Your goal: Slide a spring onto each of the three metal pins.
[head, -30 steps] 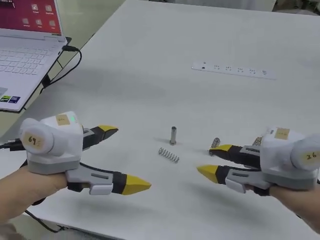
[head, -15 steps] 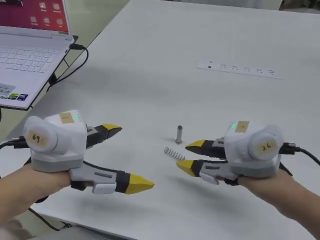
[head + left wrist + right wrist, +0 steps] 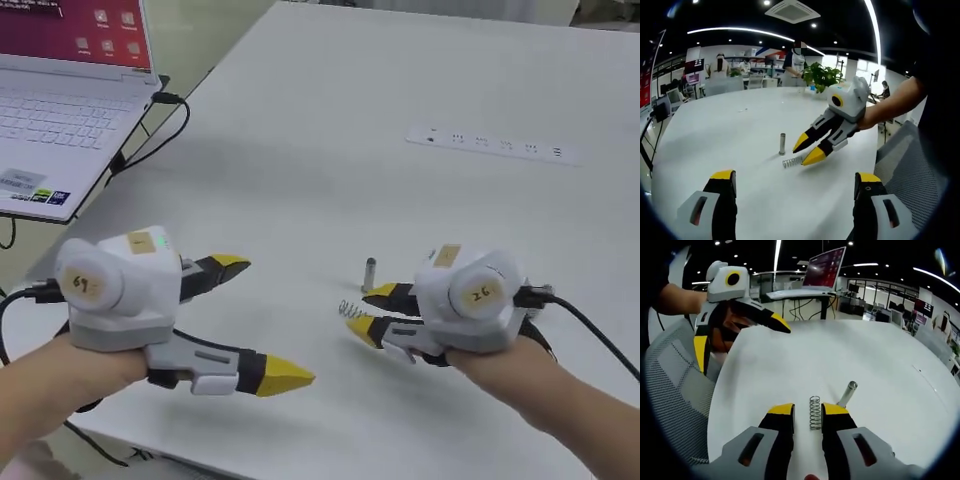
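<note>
— Head view?
— Left gripper [image 3: 265,320] spread wide above the near tabletop [image 3: 330,150]. Right gripper [image 3: 366,308] narrowly parted, tips at the spring [image 3: 350,310], which lies flat just beside the upright pin [image 3: 370,273].
— Left gripper view?
— Own jaws far apart. Spring on the tabletop at the right gripper's yellow tips, pin just beyond.
— Right gripper view?
— Spring between the jaws, with a sliver of gap on the left; contact on the right unclear. Pin just beside the right jaw.
</note>
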Action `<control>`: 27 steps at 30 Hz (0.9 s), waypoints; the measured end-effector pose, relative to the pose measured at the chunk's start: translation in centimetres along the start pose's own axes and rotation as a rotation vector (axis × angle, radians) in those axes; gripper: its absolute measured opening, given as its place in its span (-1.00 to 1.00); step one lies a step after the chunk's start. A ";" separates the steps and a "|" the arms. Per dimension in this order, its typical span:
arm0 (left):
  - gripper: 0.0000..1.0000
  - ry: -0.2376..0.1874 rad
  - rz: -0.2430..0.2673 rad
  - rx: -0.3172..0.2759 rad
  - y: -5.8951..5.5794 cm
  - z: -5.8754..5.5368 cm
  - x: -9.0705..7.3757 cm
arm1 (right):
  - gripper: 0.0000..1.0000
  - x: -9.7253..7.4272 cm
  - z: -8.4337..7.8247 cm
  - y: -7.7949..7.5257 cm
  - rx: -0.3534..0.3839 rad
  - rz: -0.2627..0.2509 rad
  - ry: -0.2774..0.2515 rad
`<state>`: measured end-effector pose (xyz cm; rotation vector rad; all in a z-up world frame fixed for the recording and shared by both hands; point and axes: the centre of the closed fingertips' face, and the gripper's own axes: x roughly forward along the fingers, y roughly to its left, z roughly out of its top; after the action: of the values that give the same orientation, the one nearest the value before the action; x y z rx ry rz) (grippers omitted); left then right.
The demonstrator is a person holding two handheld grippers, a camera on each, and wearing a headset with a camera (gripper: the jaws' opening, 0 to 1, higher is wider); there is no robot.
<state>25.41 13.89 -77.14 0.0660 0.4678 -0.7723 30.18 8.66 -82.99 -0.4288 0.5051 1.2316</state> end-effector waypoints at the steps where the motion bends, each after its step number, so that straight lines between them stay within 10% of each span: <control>1: 0.91 0.001 0.000 0.000 0.0 0.0 0.0 | -0.62 0.1 -0.3 -0.1 0.005 0.000 0.008; 27: 0.89 0.010 0.008 -0.002 -0.1 -0.2 0.0 | -0.83 0.7 -2.3 -0.3 0.024 -0.013 0.044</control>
<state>25.21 13.88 -77.32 0.0705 0.4777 -0.7637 30.29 7.85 -85.25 -0.4390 0.5536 1.2049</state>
